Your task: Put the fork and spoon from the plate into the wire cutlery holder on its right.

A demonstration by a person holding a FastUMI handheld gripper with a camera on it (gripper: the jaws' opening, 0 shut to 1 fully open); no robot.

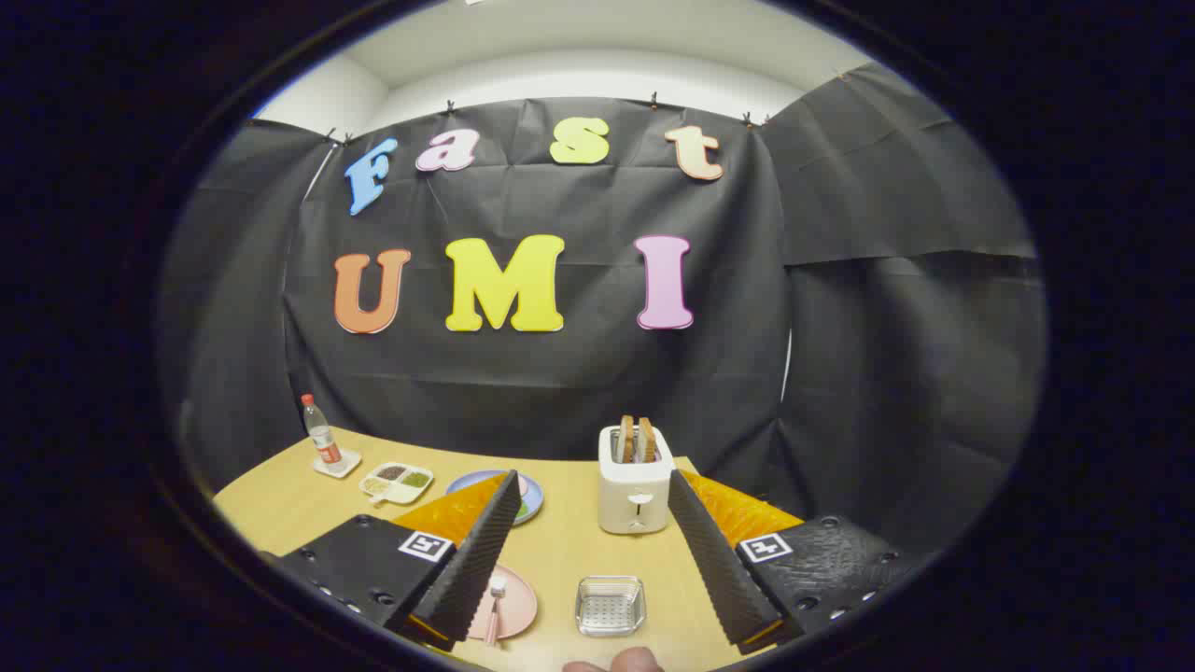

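The handheld gripper (590, 523) hovers above a light wooden table (560, 551), its two black ribbed fingers (471, 560) spread wide apart, holding nothing. Between them, nearer the right finger, sits one square wire cutlery holder (611, 605). Partly behind the left finger lies one round pink plate (513, 607) carrying one pink utensil (496, 597), possibly the spoon, its long axis running near to far, head pointing away. Beyond stand one white toaster (636, 485), one blue plate (532, 495), one divided tray (397, 482) and one bottle (322, 434).

Even overhead light, bright tabletop (560, 560), soft faint shadows, strong fisheye bending near edges, sharp centre, no glare
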